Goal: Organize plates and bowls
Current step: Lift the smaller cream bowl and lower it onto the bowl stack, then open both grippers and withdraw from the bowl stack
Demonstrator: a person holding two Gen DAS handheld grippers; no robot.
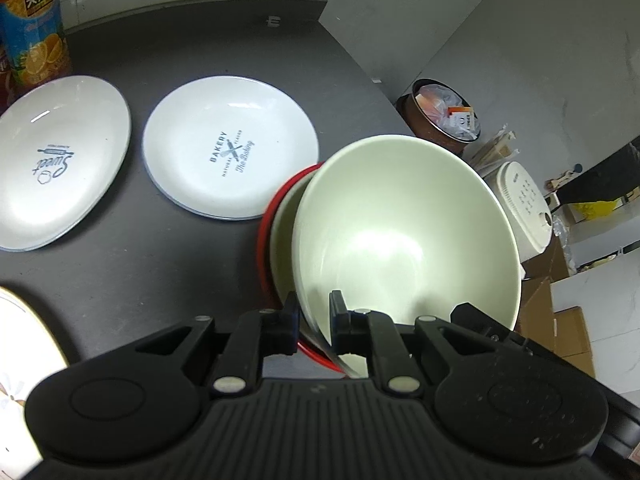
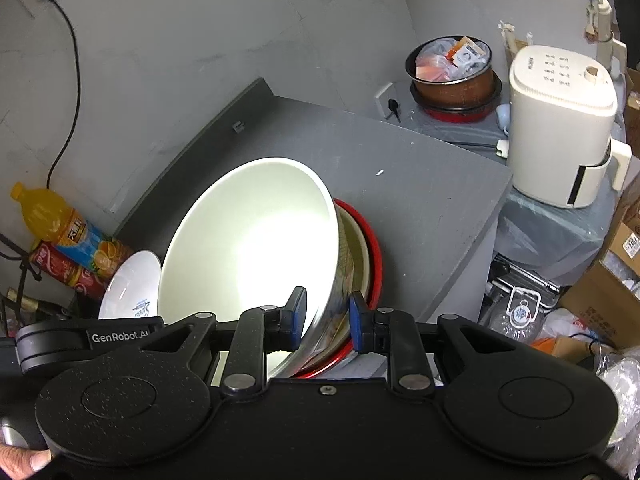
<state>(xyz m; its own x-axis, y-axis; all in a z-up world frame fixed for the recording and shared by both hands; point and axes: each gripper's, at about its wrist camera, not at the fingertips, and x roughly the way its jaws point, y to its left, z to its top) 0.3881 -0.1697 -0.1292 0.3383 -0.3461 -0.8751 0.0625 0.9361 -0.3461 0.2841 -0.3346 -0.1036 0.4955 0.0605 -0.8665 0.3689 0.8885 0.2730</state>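
Fronting grey wall point(image 2: 200, 40), dark table point(image 1: 180, 52)

floral plate point(image 1: 24, 344) cut off at left edge

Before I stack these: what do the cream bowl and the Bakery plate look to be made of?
Cream bowl: probably glazed ceramic, possibly melamine; smooth gloss with a bright glare spot inside.
Bakery plate: likely glazed ceramic or porcelain; shiny white face, printed lettering, thin bluish rim.
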